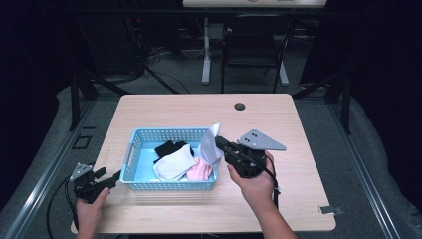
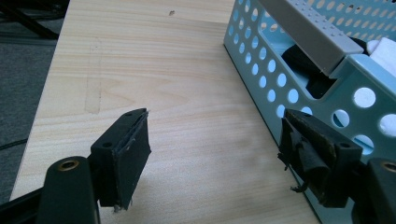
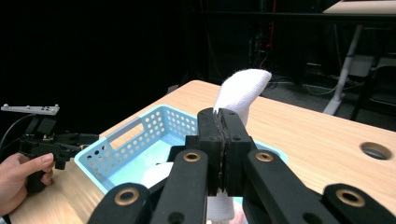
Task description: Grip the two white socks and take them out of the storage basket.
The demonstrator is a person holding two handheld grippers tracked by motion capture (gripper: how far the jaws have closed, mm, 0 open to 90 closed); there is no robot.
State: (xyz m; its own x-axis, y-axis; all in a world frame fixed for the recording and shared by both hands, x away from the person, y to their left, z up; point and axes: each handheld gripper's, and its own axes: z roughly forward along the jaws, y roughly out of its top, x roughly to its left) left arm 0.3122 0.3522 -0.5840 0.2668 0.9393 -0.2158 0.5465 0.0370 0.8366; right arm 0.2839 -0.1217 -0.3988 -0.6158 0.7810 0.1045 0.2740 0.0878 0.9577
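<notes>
Over the right end of the light-blue perforated plastic basket [image 1: 134,149], the right gripper [image 1: 222,145] has its black jaws pressed tight together on a white knitted sock [image 1: 211,143], which sticks up from the pinch with its lower end hanging toward the basket's interior; in the right gripper view the same sock [image 3: 243,88] rises above the shut jaws, clear of the other laundry. Inside the basket lie a black sock [image 1: 168,148], another white cloth piece [image 1: 174,164] and a pink one [image 1: 200,171], loosely piled. At the near-left corner of the pale wooden table [image 1: 298,149], the left gripper [image 1: 113,179] sits just beside the basket's short handle wall with its jaws spread wide and nothing between them; the left gripper view shows one jaw right against the blue wall and the other over bare wood. Judging from this, the step in hand is lifting one sock out of the basket while the left hand stands ready to steady it. The next move probably calls for raising the sock until its tail clears the rim, then carrying it to the open tabletop on the right without dragging the pink piece along.
</notes>
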